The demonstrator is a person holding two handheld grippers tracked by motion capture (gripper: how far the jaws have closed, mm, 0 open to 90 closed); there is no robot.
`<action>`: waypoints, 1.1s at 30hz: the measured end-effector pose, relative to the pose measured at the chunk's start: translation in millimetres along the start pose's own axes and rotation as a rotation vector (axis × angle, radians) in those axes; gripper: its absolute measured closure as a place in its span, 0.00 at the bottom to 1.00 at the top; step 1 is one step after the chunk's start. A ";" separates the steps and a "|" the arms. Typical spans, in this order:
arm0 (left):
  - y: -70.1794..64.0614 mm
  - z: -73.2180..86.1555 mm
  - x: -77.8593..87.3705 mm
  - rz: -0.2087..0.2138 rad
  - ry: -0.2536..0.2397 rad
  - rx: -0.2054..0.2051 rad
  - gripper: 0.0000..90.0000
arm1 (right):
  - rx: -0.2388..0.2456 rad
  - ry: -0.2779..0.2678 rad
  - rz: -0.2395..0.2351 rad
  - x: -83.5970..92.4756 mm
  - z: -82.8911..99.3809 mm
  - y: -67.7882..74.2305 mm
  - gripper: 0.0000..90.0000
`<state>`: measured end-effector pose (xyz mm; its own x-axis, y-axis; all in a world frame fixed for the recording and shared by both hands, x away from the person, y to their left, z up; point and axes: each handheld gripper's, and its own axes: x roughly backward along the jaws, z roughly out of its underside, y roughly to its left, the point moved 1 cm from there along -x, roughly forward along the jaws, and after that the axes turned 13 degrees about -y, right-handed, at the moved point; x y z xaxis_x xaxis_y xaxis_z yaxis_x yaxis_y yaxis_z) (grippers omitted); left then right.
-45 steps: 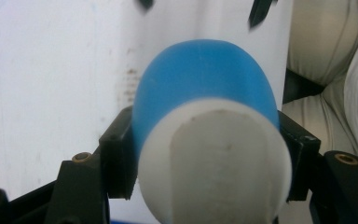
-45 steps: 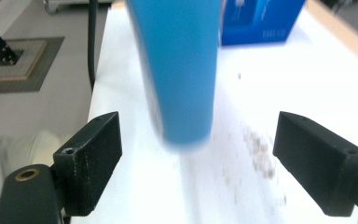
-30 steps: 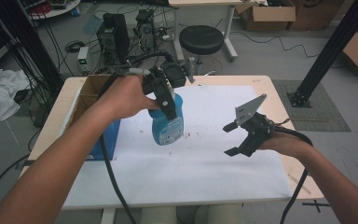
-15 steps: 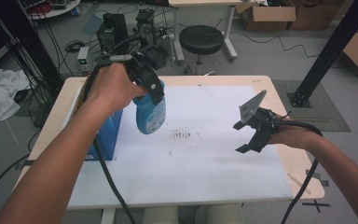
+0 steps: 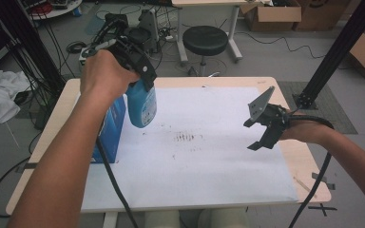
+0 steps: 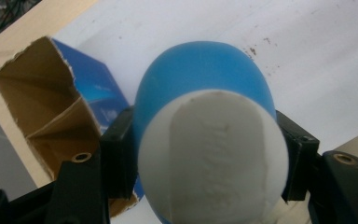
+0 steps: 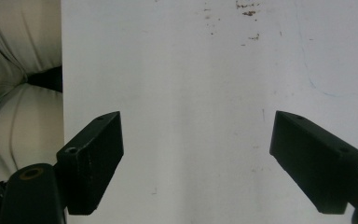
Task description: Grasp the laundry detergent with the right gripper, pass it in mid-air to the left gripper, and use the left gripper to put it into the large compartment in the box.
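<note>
The worktop (image 5: 285,161) carries a white sheet (image 5: 209,166) with brown specks (image 5: 186,138) mid-sheet. An open blue box (image 5: 110,130) stands at its left edge. Above the box, the left gripper (image 5: 140,78) has its jaws clamped on a blue bottle (image 5: 141,105), held in the air. The right gripper (image 5: 256,133) hovers at the right, its 2 jaws wide with nothing between

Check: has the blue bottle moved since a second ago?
Yes. The blue bottle, clamped in the left gripper, has gone left across the white sheet and now hangs beside the open box.
</note>
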<state>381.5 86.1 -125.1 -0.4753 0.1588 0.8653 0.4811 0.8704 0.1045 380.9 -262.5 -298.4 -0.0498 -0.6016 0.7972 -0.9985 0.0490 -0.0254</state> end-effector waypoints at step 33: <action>94.1 41.6 41.2 -0.190 0.038 0.385 0.42 | 0.036 0.030 -0.014 3.8 -8.3 -5.3 0.19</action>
<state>376.5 193.9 -100.0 -0.4983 -0.0317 0.8664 0.0742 0.9941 0.0791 386.2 -258.5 -290.3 -0.0356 -0.5778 0.8154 -0.9993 0.0113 -0.0356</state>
